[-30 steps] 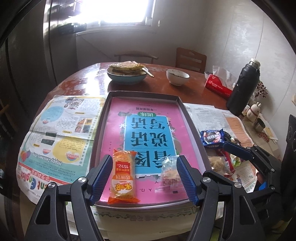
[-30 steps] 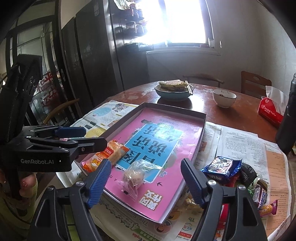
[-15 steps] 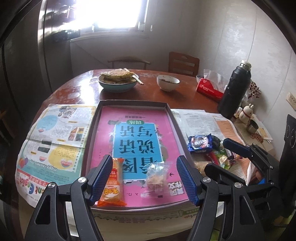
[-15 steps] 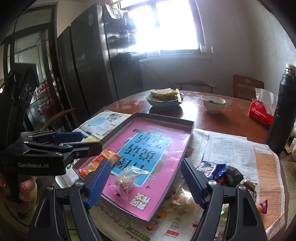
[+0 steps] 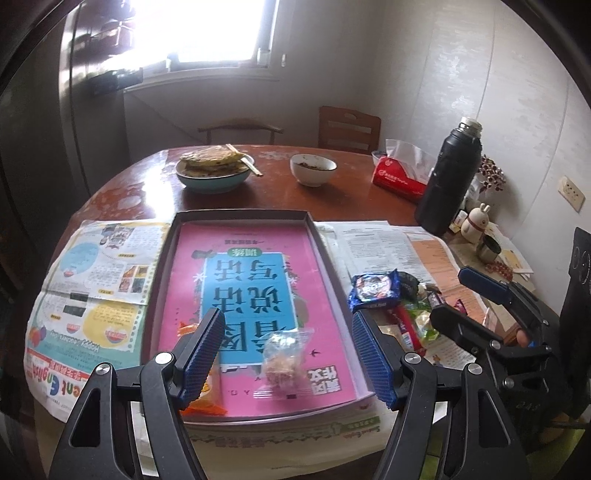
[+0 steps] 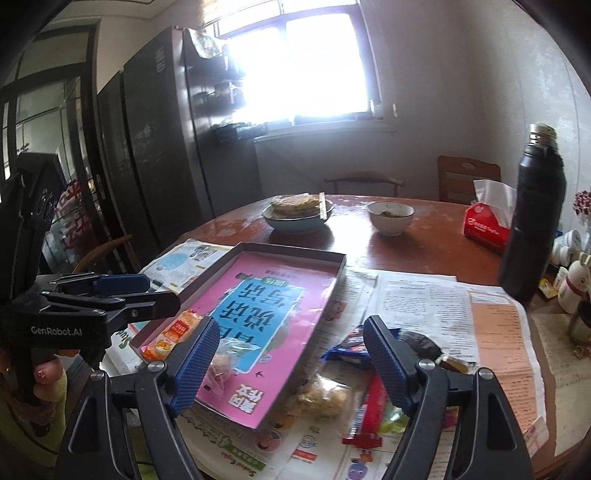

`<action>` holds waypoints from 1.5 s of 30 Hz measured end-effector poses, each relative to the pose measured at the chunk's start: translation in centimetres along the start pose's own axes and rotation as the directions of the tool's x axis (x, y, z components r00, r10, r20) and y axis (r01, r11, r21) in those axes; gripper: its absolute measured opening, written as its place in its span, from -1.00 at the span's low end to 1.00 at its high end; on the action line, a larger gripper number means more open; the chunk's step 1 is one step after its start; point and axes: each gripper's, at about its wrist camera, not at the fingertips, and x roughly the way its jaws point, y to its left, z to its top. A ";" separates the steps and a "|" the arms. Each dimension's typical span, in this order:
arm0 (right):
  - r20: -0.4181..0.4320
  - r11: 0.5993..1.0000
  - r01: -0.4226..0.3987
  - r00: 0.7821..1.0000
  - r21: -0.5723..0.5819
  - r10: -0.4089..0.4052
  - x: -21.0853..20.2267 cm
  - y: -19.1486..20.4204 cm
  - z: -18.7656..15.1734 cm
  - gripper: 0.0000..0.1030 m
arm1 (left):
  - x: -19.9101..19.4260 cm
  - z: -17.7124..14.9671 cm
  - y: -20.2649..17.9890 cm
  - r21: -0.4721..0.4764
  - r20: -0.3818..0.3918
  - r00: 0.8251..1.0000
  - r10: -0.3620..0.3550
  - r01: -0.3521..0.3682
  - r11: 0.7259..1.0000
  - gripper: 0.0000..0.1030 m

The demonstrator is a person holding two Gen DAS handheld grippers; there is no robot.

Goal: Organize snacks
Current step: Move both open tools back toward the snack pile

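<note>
Snacks point(image 5: 283, 352) lie in tray point(image 5: 243, 215), below empty jaws.

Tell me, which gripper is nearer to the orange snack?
Left. The left gripper hangs right over the orange snack in the tray; the right gripper, jaws opening, is farther right, above the loose snacks.

Daylight reaches you from the window point(image 5: 207, 33) at the back, blown out to pure white in both views. It throws glare onto the far side of the table point(image 5: 147, 188); the cabinets point(image 6: 147, 155) stay dark. Fisheye bends the walls, with black vignette in the corners. The right view's near snacks point(image 6: 354, 391) look soft, slightly smeared. The room is otherwise dim.
</note>
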 end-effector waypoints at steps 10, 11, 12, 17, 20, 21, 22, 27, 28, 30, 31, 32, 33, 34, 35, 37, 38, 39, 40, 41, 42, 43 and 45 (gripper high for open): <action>0.038 0.996 0.075 0.996 0.050 -0.077 -2.1 -2.8 0.2 0.58 | 0.3 1.3 -2.1 0.029 0.008 0.999 -0.047 0.047 0.998 0.42; 0.043 0.995 0.081 0.996 0.055 -0.084 -2.4 -3.0 0.3 0.58 | 0.3 1.4 -2.3 0.034 0.008 0.999 -0.053 0.052 0.998 0.42; 0.045 0.995 0.085 0.995 0.059 -0.088 -2.5 -3.1 0.3 0.58 | 0.3 1.6 -2.5 0.036 0.008 0.998 -0.056 0.056 0.998 0.42; 0.063 0.991 0.103 0.992 0.080 -0.108 -3.3 -4.1 0.4 0.58 | 0.8 2.3 -3.7 0.054 0.001 0.996 -0.086 0.086 0.995 0.42; 0.069 0.988 0.118 0.990 0.095 -0.125 -3.8 -4.8 0.4 0.58 | 1.2 2.6 -4.7 0.071 -0.009 0.995 -0.098 0.098 0.993 0.42; 0.071 0.987 0.123 0.989 0.101 -0.130 -3.9 -5.1 0.4 0.58 | 1.3 2.6 -4.9 0.074 -0.012 0.995 -0.102 0.102 0.992 0.42; 0.072 0.986 0.130 0.988 0.108 -0.138 -4.1 -5.4 0.3 0.58 | 1.6 2.7 -5.2 0.077 -0.017 0.994 -0.105 0.106 0.991 0.42; 0.077 0.978 0.158 0.983 0.140 -0.169 -4.8 -6.9 0.0 0.58 | 2.6 3.1 -6.3 0.089 -0.040 0.991 -0.128 0.131 0.987 0.42; 0.077 0.976 0.163 0.981 0.146 -0.176 -5.0 -7.2 0.0 0.58 | 2.9 3.3 -6.5 0.090 -0.047 0.990 -0.133 0.136 0.987 0.42; 0.077 0.973 0.170 0.980 0.159 -0.184 -5.1 -7.8 -0.2 0.58 | 3.5 3.4 -6.9 0.091 -0.055 0.989 -0.136 0.140 0.986 0.42; 0.076 0.970 0.175 0.979 0.166 -0.190 -5.2 -8.2 -0.3 0.58 | 3.7 3.5 -7.1 0.092 -0.059 0.989 -0.138 0.143 0.985 0.42; 0.076 0.969 0.178 0.978 0.172 -0.194 -5.3 -8.4 -0.3 0.58 | 4.0 3.6 -7.3 0.092 -0.064 0.988 -0.140 0.145 0.985 0.42; 0.075 0.967 0.181 0.977 0.180 -0.197 -5.4 -8.7 -0.4 0.58 | 4.3 3.7 -7.5 0.093 -0.071 0.987 -0.142 0.148 0.985 0.42; 0.074 0.965 0.183 0.977 0.186 -0.200 -5.4 -9.0 -0.5 0.59 | 4.5 3.8 -7.5 0.094 -0.075 0.987 -0.145 0.152 0.984 0.42; 0.073 0.964 0.185 0.977 0.189 -0.201 -5.5 -9.2 -0.5 0.59 | 4.8 3.9 -7.7 0.095 -0.080 0.986 -0.146 0.154 0.984 0.42; 0.068 0.961 0.190 0.976 0.199 -0.207 -5.5 -9.6 -0.7 0.58 | 5.3 3.9 -7.9 0.097 -0.091 0.985 -0.147 0.156 0.983 0.42; 0.065 0.961 0.191 0.976 0.202 -0.207 -5.4 -9.7 -0.8 0.58 | 5.6 4.0 -8.1 0.099 -0.098 0.984 -0.149 0.158 0.982 0.42; 0.063 0.960 0.192 0.976 0.204 -0.208 -5.4 -9.9 -0.8 0.59 | 6.0 4.0 -8.2 0.100 -0.104 0.983 -0.148 0.159 0.982 0.42; 0.057 0.959 0.195 0.976 0.207 -0.211 -5.3 -10.0 -1.0 0.59 | 6.4 4.0 -8.3 0.099 -0.115 0.983 -0.146 0.158 0.983 0.42; 0.053 0.958 0.196 0.976 0.209 -0.211 -5.2 -10.1 -1.1 0.59 | 6.9 4.0 -8.4 0.097 -0.127 0.981 -0.148 0.160 0.982 0.42; 0.047 0.958 0.195 0.977 0.210 -0.209 -5.0 -10.2 -1.1 0.58 | 7.2 4.1 -8.5 0.096 -0.134 0.980 -0.151 0.164 0.982 0.42; 0.042 0.958 0.195 0.977 0.211 -0.208 -4.9 -10.3 -1.2 0.59 | 7.7 4.1 -8.6 0.095 -0.147 0.977 -0.157 0.172 0.980 0.42; 0.029 0.957 0.196 0.978 0.212 -0.207 -4.6 -10.6 -1.5 0.59 | 8.5 4.1 -8.8 0.091 -0.170 0.972 -0.164 0.181 0.979 0.42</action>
